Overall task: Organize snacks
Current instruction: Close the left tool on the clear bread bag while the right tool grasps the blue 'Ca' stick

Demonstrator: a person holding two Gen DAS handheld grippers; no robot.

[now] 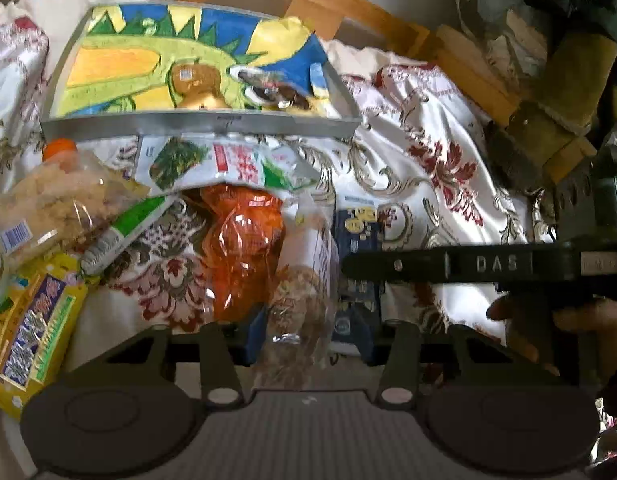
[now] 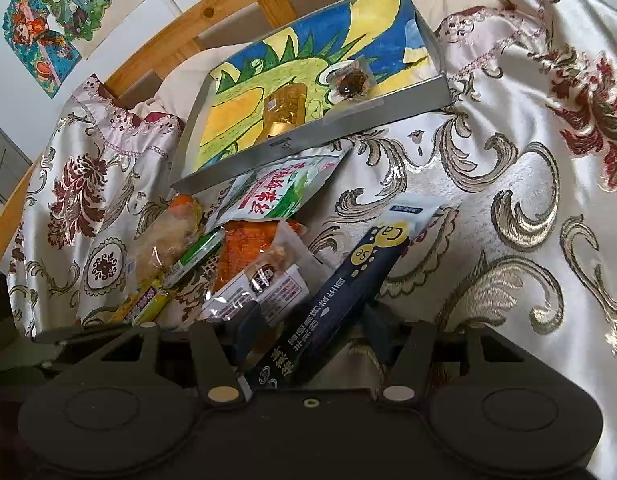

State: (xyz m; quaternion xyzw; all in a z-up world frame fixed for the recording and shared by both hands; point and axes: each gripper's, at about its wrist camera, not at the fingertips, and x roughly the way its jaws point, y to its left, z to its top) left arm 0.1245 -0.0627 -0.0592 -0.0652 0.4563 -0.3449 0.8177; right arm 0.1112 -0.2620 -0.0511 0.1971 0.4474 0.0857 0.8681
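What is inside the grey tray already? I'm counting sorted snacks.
The tray holds two wrapped snacks on a drawing: an amber packet and a dark one. Anything under the drawing is hidden.

I read "DAS" in raised letters on the black gripper bar [image 1: 484, 266] crossing the left wrist view. I read "Ca" inside a yellow circle on the dark blue box [image 2: 348, 292] in the right wrist view; white Chinese characters run along its side, too small for me to transcribe. The green-and-white packet [image 2: 280, 192] carries large red Chinese characters. A barcode sits on the clear bag [image 1: 16, 236]. Print on the yellow pack [image 1: 28, 340] is blurred; I cannot read it.
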